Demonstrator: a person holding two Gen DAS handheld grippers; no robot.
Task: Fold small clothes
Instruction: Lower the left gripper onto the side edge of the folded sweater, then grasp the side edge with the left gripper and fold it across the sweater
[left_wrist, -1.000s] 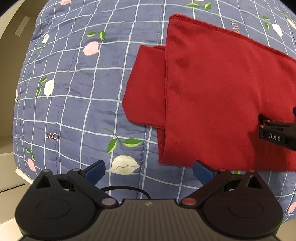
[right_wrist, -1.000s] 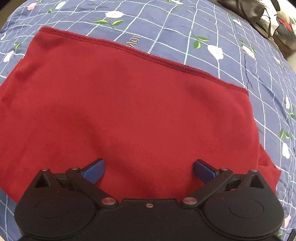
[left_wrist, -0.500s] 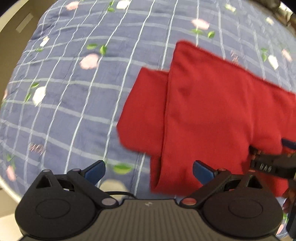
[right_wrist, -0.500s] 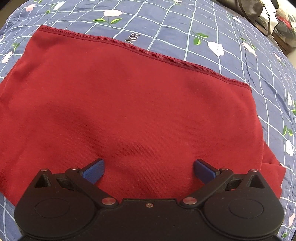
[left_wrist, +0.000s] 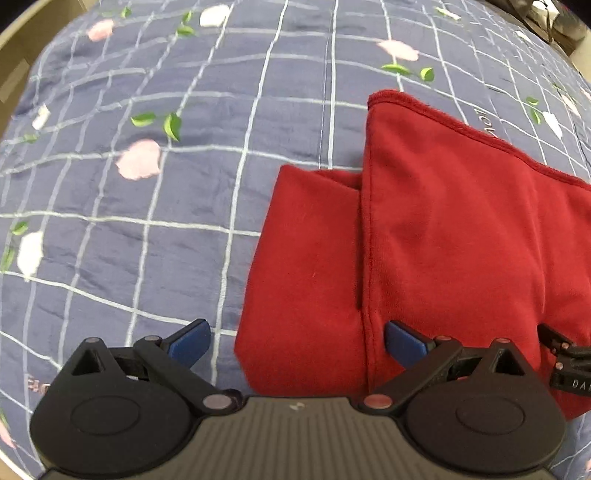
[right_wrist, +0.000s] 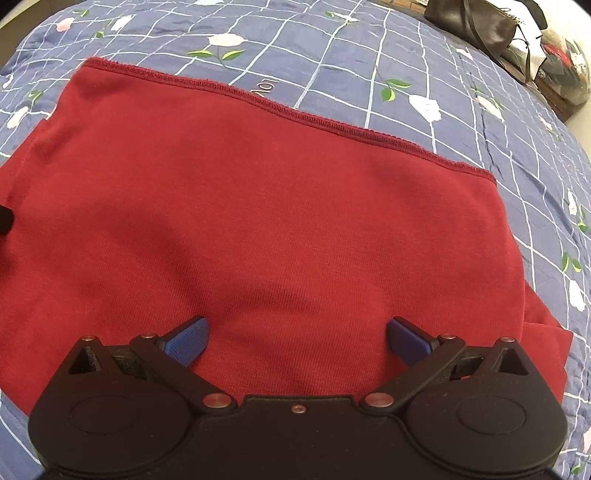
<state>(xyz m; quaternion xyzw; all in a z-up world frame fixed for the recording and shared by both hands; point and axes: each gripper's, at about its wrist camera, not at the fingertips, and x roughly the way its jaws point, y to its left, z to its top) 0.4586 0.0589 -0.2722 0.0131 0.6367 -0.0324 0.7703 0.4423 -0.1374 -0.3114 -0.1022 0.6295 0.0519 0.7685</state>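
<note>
1. Since a second ago the left gripper (left_wrist: 297, 341) has come in low over the cloth (left_wrist: 436, 236), so the red fills more of its view; the right gripper (right_wrist: 297, 341) has barely shifted.
2. Both sets of blue fingers stand wide apart and hold nothing.
3. Seen from the left wrist, the left fingertip (left_wrist: 190, 341) is over the quilt (left_wrist: 147, 221) and the right one over the cloth, straddling its near left edge.
4. That cloth lies folded and flat on the blue checked quilt, a narrower under-layer sticking out on its left side, the stitched hem along the far edge.
5. A black bag (right_wrist: 476, 24) sits past the quilt's far right corner.
</note>
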